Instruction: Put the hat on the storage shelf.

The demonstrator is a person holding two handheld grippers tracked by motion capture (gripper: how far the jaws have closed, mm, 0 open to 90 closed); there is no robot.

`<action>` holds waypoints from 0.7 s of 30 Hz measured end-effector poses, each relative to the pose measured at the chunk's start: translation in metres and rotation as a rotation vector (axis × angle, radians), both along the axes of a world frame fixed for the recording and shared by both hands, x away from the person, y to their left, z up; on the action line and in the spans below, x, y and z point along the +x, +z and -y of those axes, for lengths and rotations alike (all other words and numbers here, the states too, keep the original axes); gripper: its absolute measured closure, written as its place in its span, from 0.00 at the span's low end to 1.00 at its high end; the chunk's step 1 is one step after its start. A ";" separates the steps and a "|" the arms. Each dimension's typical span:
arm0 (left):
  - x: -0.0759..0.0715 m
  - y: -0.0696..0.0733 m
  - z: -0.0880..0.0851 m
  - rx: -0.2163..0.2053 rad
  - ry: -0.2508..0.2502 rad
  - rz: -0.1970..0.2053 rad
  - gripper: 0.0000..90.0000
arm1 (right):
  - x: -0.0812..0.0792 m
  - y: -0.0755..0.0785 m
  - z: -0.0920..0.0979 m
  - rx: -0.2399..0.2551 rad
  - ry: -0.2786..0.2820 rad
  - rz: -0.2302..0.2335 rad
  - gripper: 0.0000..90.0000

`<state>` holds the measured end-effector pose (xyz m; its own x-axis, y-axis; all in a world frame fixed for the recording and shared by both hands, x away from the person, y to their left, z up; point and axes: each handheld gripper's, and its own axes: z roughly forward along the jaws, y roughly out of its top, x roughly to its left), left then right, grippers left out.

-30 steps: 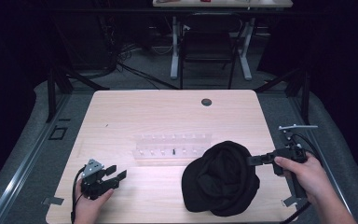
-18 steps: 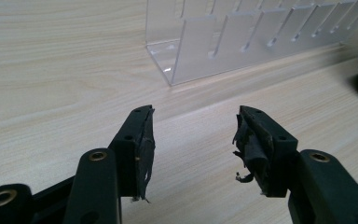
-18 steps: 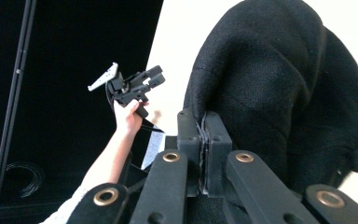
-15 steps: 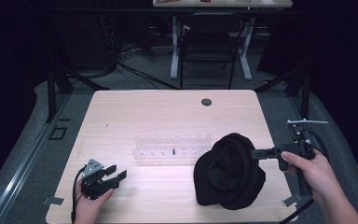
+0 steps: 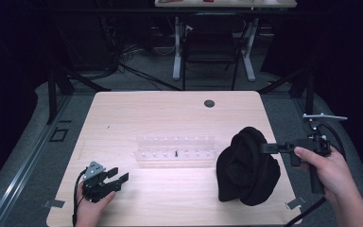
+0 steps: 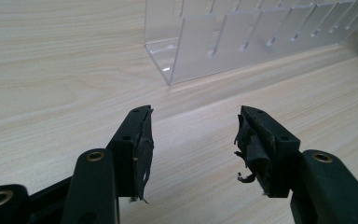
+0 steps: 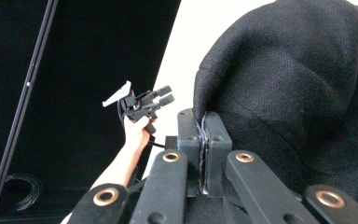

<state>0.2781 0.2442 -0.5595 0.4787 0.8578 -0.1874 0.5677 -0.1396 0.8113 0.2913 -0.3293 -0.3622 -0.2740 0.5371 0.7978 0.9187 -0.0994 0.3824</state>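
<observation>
The right gripper (image 5: 264, 148) is pinching the black knit hat (image 5: 246, 166) by its edge, hanging it over the table's (image 5: 170, 113) right side; the left gripper (image 5: 118, 177) is resting, jaws apart.

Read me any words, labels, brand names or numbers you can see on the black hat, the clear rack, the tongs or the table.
No text reads anywhere.
Black hat: plain fabric, no label showing.
Clear rack: unmarked.
Left tongs and right tongs: no markings legible.
Table: bare wood grain, no print.
</observation>
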 end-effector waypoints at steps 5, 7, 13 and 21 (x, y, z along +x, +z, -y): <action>0.000 0.000 0.000 0.000 0.001 0.002 0.51 | 0.000 0.005 0.005 0.014 -0.015 0.012 0.98; 0.000 0.000 0.000 0.000 0.001 0.002 0.51 | 0.000 0.007 0.006 0.013 -0.021 0.011 0.98; 0.000 0.000 0.000 0.000 0.002 0.002 0.51 | 0.001 0.015 0.006 0.026 -0.035 0.018 0.98; 0.000 0.000 0.000 0.003 -0.001 0.000 0.51 | 0.004 0.026 0.007 0.037 -0.044 0.036 0.98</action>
